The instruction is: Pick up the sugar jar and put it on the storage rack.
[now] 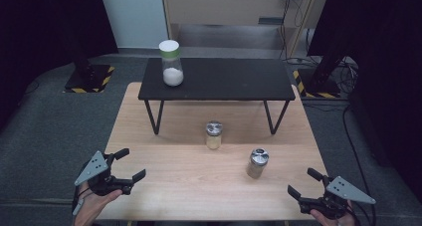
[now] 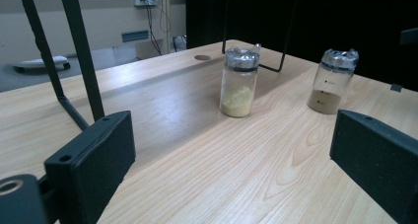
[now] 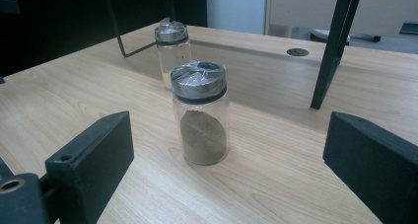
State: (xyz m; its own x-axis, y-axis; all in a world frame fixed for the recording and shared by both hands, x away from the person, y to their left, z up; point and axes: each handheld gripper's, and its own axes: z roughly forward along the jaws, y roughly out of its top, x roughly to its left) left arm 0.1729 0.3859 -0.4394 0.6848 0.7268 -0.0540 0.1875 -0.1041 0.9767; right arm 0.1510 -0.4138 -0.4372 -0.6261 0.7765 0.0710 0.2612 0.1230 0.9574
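Pale wood is carrying everything here: from the high view I am holding my left gripper [image 1: 130, 165] and my right gripper [image 1: 302, 183] low at the near corners of the desk [image 1: 164, 161], both with jaws spread wide and gripping nothing. The yellow-powder jar [image 1: 214, 135] is standing ahead of and between my two sets of jaws, and the brown-powder jar [image 1: 257, 163] is standing nearer, ahead of my right jaws and toward my left hand. Farther off, a black shelf [image 1: 234, 79] is carrying a white-powder jar [image 1: 171, 62] with a green-banded lid.

In the left gripper view I am looking between my wide jaws: the yellow-powder jar [image 2: 239, 82] is sitting ahead in the gap, well apart from both pads, and the brown-powder jar [image 2: 332, 81] is standing above my right-hand jaw, farther off.

In the right gripper view the brown-powder jar [image 3: 200, 113] is standing upright almost centred between my open jaws, near but not yet between the pads, with the yellow-powder jar [image 3: 172, 49] behind it.

The risk, as I judge it: these jars are tall, narrow glass with clear film over the metal caps. If I am closing off-centre or high on the cap, one pad may be striking first and tipping the jar, or the film may be letting it slip. Advancing too fast could also be knocking the brown jar back into the yellow one.
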